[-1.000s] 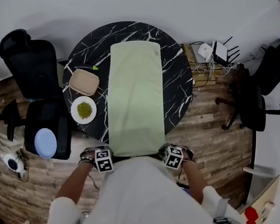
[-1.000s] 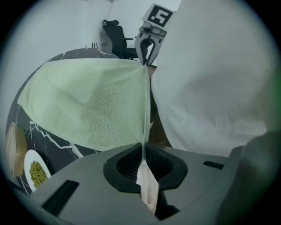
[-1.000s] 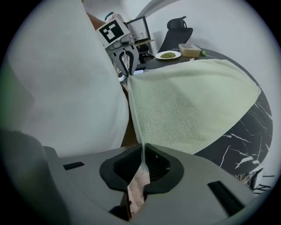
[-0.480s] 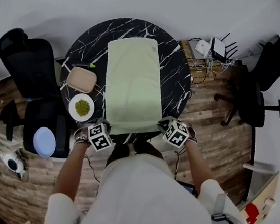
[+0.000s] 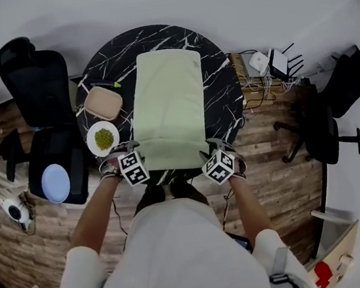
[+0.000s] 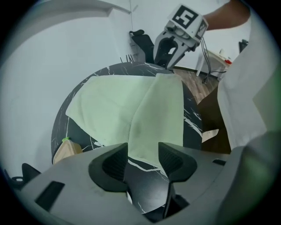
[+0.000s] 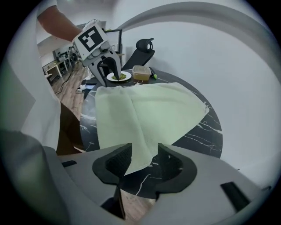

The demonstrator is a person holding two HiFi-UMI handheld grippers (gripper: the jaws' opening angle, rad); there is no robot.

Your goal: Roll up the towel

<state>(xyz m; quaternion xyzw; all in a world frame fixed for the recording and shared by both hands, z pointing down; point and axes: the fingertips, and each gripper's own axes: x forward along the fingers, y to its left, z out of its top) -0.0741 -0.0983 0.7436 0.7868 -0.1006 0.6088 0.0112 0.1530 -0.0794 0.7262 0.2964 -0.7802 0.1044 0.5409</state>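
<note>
Towel (image 5: 167, 109) lies lengthwise on the round black table (image 5: 223, 95), far end flat, near end doubled over into a short flap across its width, which looks like the first turn of the roll. Left gripper (image 6: 143, 160) sits at the near left corner of that flap and right gripper (image 7: 144, 163) at the near right corner, one per corner so the edge stays straight and the roll doesn't skew. Both sets of jaws have just been opening: pads stand apart, a towel corner lies between each pair but neither squeezes it, so both are released with nothing held. My read is the flap got set down on purpose and the release frees both to grab again at the fold. Both tools point steeply down at the table, which suits working a flat cloth. Plate (image 5: 103, 138) of green bits and tan box (image 5: 103, 102) sit left of the towel, near its edge but not touching. Rolling is barely begun, most of the length is still flat
</note>
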